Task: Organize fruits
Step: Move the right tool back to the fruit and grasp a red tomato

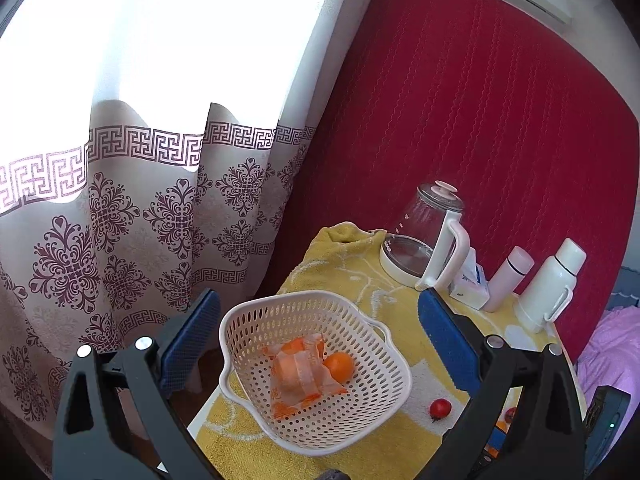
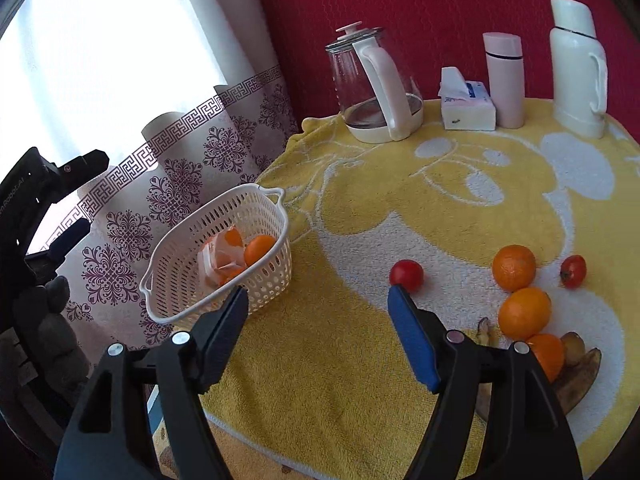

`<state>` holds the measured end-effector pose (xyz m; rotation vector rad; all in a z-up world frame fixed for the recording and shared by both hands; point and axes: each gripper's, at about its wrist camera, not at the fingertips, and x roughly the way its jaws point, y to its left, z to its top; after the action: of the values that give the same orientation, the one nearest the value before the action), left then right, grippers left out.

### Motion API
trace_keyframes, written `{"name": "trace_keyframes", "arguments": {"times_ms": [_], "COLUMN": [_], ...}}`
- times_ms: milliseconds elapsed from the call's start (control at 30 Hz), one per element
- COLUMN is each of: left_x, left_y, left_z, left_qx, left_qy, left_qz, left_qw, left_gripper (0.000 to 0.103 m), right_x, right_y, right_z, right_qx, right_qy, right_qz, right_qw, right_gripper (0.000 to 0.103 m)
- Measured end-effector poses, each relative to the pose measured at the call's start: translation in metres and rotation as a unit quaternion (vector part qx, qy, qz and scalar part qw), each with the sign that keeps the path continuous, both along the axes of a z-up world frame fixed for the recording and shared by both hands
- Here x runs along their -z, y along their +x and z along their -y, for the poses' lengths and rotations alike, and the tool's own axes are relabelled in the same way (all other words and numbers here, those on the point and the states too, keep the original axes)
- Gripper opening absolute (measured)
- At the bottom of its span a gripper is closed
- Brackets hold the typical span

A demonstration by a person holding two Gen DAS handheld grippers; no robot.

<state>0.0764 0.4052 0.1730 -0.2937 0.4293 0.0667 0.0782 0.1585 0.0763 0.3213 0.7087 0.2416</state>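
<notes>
A white perforated basket sits at the left edge of the yellow towel. Inside it lie a wrapped orange and a bare orange. My left gripper hovers open above the basket, empty. My right gripper is open and empty over the towel, just short of a red tomato. Three oranges, a second tomato and browned bananas lie to its right.
A glass kettle, tissue pack, pink flask and white thermos line the back of the towel against the red padded wall. A patterned curtain hangs left of the table edge.
</notes>
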Motion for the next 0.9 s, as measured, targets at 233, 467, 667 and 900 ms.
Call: {"name": "trace_keyframes", "arguments": {"times_ms": [233, 467, 667, 900], "left_x": [0.004, 0.011, 0.018, 0.027], "left_y": [0.001, 0.000, -0.001, -0.001], "left_z": [0.018, 0.040, 0.063, 0.088], "left_qx": [0.019, 0.045, 0.070, 0.098], "left_qy": [0.014, 0.035, 0.055, 0.084], "left_qz": [-0.004, -0.011, -0.018, -0.029], "left_qw": [0.9997, 0.9983, 0.9959, 0.9913], "left_gripper": [0.100, 0.100, 0.100, 0.100], "right_x": [0.017, 0.027, 0.032, 0.032], "right_y": [-0.008, -0.017, -0.026, -0.034], "right_z": [0.037, 0.067, 0.093, 0.121], "right_qx": [0.043, 0.080, 0.111, 0.146], "right_qy": [0.012, 0.017, 0.025, 0.035], "right_qz": [-0.020, -0.028, -0.031, -0.026], "right_qw": [0.999, 0.996, 0.993, 0.988], "right_gripper": [0.072, 0.072, 0.072, 0.073]}}
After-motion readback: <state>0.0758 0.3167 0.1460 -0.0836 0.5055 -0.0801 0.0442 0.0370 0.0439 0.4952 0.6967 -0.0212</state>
